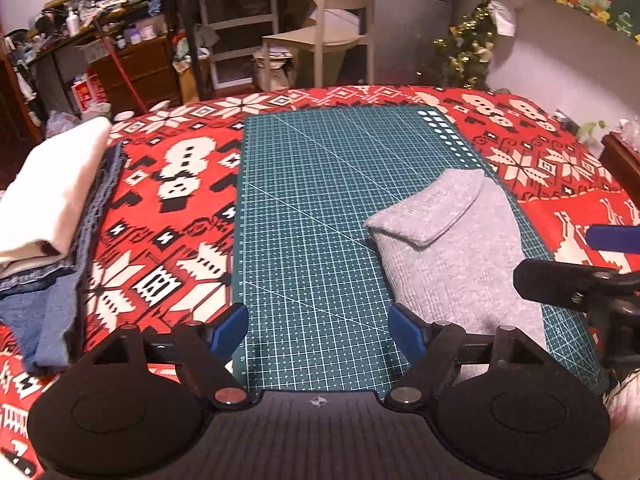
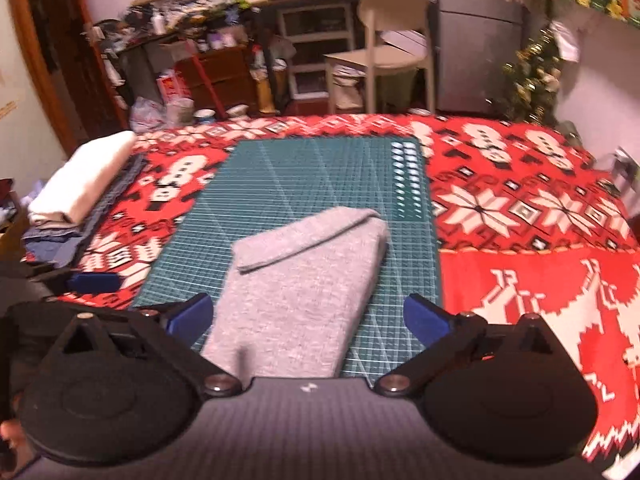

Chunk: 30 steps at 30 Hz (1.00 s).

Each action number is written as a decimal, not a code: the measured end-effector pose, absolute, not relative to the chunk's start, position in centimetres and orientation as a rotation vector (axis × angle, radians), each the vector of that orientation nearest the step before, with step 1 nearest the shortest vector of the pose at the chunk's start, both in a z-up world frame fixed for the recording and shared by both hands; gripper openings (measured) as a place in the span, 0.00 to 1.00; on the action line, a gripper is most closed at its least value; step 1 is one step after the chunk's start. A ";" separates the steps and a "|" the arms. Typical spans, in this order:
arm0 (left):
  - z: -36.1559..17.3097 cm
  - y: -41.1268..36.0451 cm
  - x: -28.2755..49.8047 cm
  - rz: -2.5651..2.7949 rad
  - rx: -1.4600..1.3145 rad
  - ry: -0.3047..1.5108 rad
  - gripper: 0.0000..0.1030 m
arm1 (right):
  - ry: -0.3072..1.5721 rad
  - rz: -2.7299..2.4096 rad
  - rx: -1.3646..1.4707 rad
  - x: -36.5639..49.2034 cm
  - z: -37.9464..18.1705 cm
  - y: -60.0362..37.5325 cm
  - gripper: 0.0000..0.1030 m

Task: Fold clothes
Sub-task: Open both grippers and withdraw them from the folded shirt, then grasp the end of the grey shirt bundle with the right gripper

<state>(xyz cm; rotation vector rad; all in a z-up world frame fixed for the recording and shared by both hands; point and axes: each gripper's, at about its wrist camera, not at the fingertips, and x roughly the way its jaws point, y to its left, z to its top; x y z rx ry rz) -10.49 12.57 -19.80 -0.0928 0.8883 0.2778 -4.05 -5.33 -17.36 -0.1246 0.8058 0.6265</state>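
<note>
We hold our left gripper low over the near edge of the green cutting mat, its blue fingers spread wide with nothing between them. Our right gripper is likewise spread apart and empty, hovering above the near end of the grey knit garment, whose cloth lies below the gap between the fingers; we cannot tell whether either fingertip touches it. The garment is folded into a long narrow shape on the right half of the mat, running from about 6 o'clock up toward 12 in the right wrist view, with a flap folded across its far end. At 9 o'clock on the red patterned blanket sits a stack of folded clothes, a white piece on top of denim. A pale chair stands beyond the bed at 12 o'clock.
</note>
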 end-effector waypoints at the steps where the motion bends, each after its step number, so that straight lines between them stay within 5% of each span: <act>1: -19.7 12.4 -10.5 0.285 -0.091 0.891 0.74 | 0.806 0.619 -0.135 -4.1 -17.3 -5.3 0.99; 22: -18.4 12.8 -11.0 0.284 -0.176 0.828 0.81 | 0.798 0.468 -0.421 -4.3 -17.5 -3.0 0.99; 30: -17.8 13.7 -11.2 0.174 -0.311 0.817 0.58 | 0.883 0.479 -0.177 -2.1 -17.8 -5.1 0.99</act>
